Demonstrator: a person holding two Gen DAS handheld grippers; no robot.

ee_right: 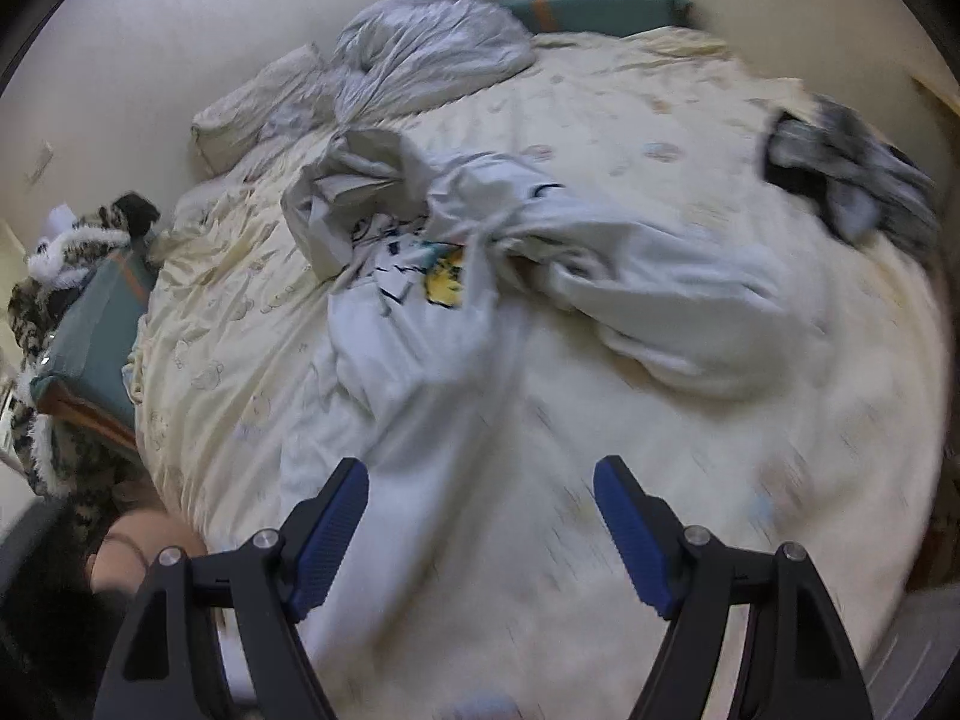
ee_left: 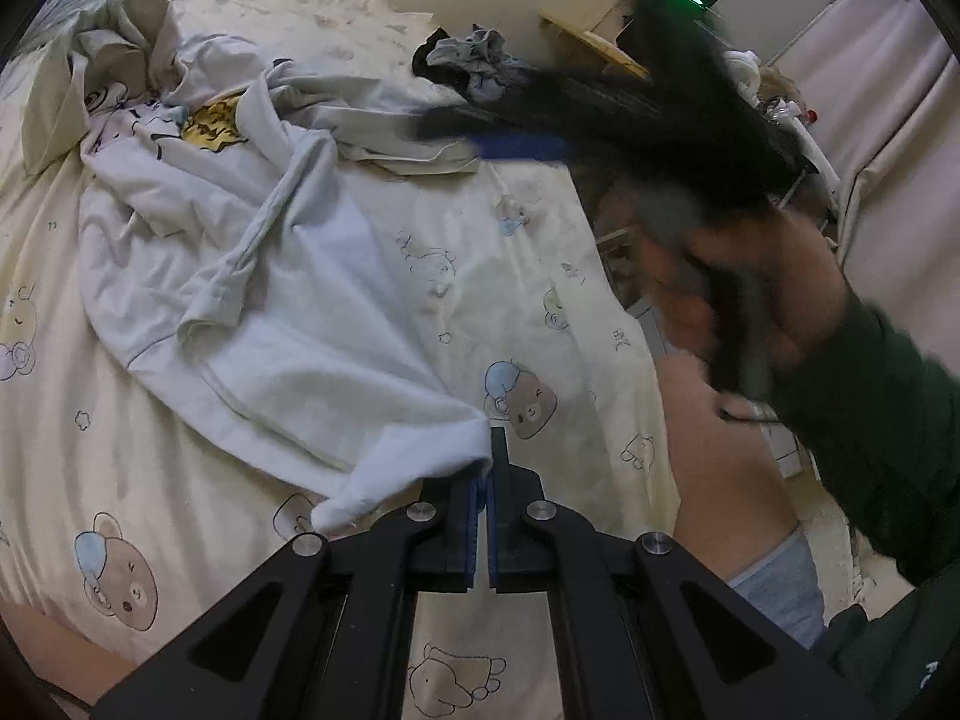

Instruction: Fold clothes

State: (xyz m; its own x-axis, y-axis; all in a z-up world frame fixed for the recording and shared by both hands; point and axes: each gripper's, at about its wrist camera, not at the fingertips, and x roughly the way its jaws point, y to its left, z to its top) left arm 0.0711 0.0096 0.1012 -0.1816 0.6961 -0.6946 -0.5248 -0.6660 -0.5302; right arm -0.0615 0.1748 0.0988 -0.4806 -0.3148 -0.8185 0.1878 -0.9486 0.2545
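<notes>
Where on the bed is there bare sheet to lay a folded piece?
Bare bear-print sheet lies between the white shirt and the bed's right edge, below the dark clothes pile. More lies near the left gripper, left of the shirt's hem. The middle is crowded with crumpled garments.

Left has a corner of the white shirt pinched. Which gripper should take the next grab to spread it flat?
Probably the right. The right gripper is open and empty, over the white shirt. The left gripper is shut on the shirt's corner and should probably hold it.
</notes>
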